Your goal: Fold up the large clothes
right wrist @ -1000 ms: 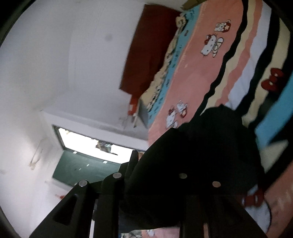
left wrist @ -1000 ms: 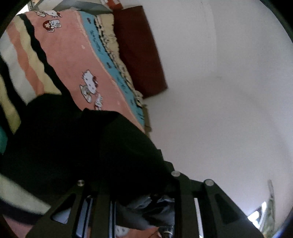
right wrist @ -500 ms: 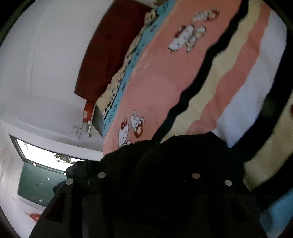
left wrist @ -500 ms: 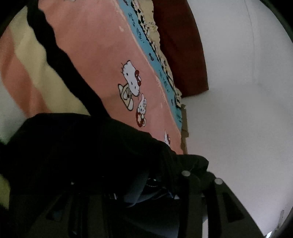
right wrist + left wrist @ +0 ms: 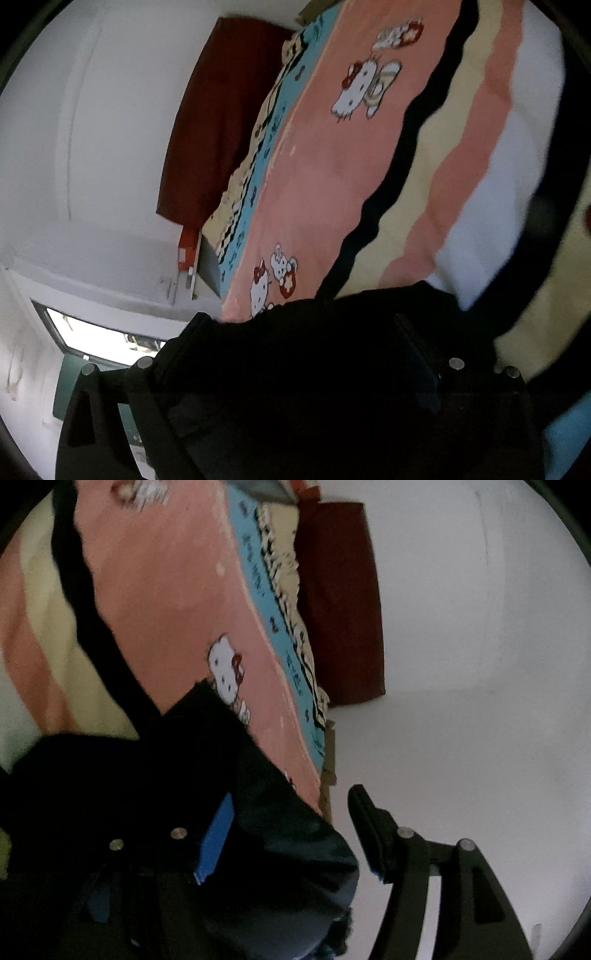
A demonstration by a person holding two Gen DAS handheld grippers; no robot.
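Note:
A large black garment lies on the striped cartoon-print bedspread. In the left wrist view my left gripper is open: the right finger stands clear, the left finger with its blue pad sits against the cloth, and a fold of the garment lies between them. In the right wrist view the same black garment covers my right gripper; its fingers stand wide apart with cloth bunched between and over them.
The bedspread fills the upper view. A dark red pillow leans on the white wall at the bed's edge; it also shows in the right wrist view. A window is low left.
Both grippers, shut on the black garment a second ago, have opened. The cloth has slackened and now rests loose between the fingers. Both cameras tilted lower toward the bed.

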